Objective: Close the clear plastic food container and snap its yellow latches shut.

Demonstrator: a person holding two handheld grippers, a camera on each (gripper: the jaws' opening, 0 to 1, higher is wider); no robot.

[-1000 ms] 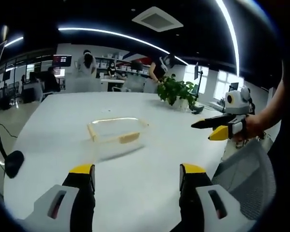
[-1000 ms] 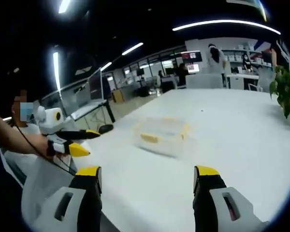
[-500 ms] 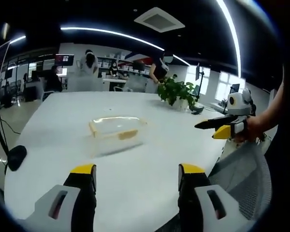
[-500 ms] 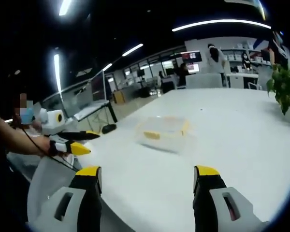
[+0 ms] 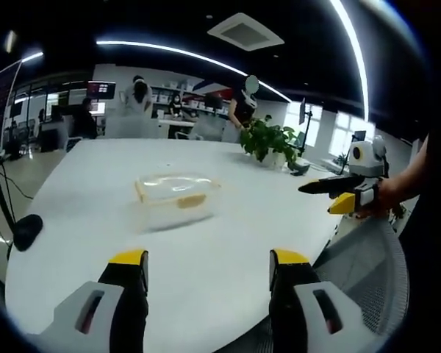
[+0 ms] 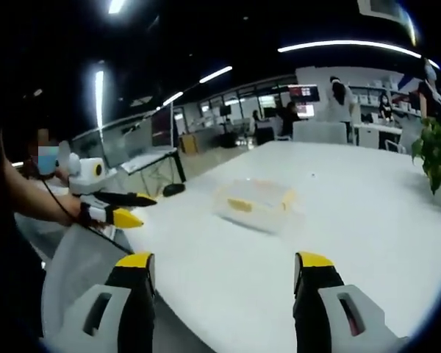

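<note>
Currently, container (image 5: 175, 198) sits mid-frame on white table (image 5: 228, 250), well apart from both grippers. Left gripper (image 5: 208, 259) & right gripper (image 6: 224, 262): jaws spread, nothing held. Approach w/ both; align lid before pressing yellow latch (image 6: 241, 205).

My left gripper (image 5: 206, 268) has yellow tips on black jaws with grey-white bodies; my right gripper (image 6: 224, 272) is coloured the same. The container (image 5: 175, 200) is clear plastic with a yellow rim and yellow latches (image 6: 239, 205). The table (image 5: 206, 235) is plain white. The plant (image 5: 268, 140) is green. The chair back (image 5: 371, 257) beside me is grey mesh
</note>
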